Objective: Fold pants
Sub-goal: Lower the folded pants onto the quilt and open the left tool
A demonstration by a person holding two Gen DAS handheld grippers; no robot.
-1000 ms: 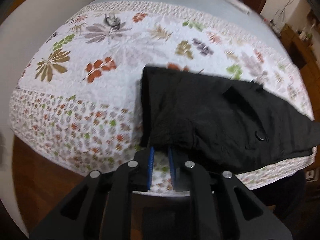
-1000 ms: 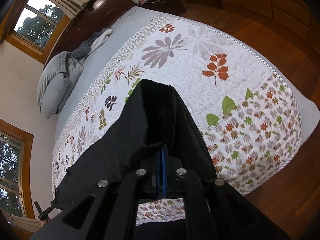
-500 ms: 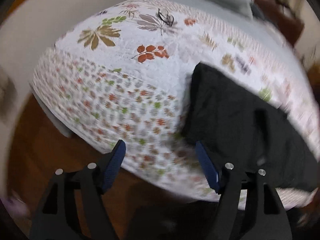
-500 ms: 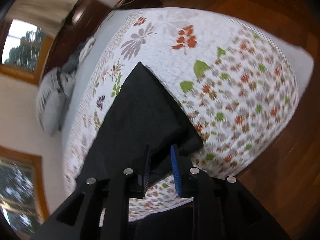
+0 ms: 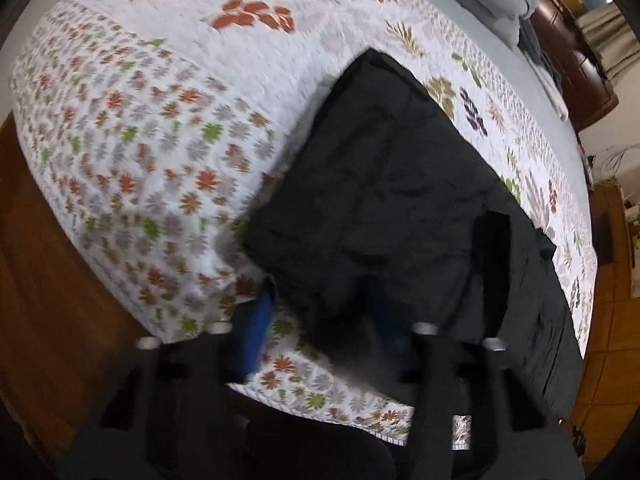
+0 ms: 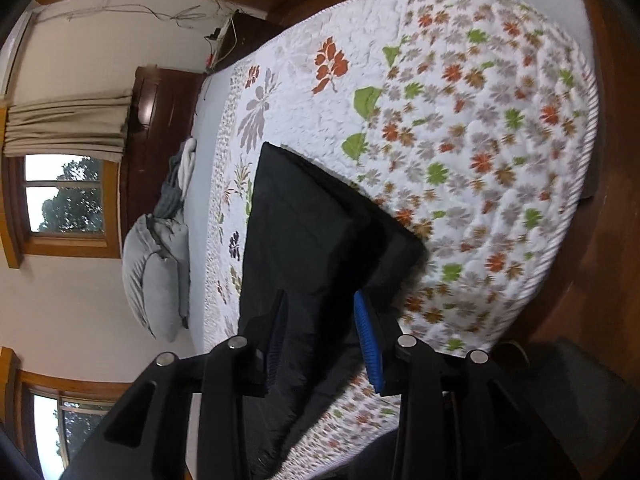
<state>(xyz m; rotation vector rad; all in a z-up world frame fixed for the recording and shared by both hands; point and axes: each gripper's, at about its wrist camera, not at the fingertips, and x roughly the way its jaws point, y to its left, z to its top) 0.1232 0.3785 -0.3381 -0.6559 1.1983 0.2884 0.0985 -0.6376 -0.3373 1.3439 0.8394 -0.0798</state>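
No writing can be read. The folded black fabric pants (image 6: 316, 240) lie on the leaf-patterned white quilt (image 6: 480, 140). The right gripper (image 6: 320, 336), angled down, has been opening, jaws apart astride the hem. The left gripper (image 5: 320, 320), blurred and steeply down, has been closing around a corner; grip unclear

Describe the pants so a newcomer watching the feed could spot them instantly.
Find the bed's white quilt printed with leaves. Near its bottom edge, closest to both cameras, lie the black pants, folded flat. They are the only dark, unpatterned thing on the quilt; the grey pillows sit far off at the headboard.
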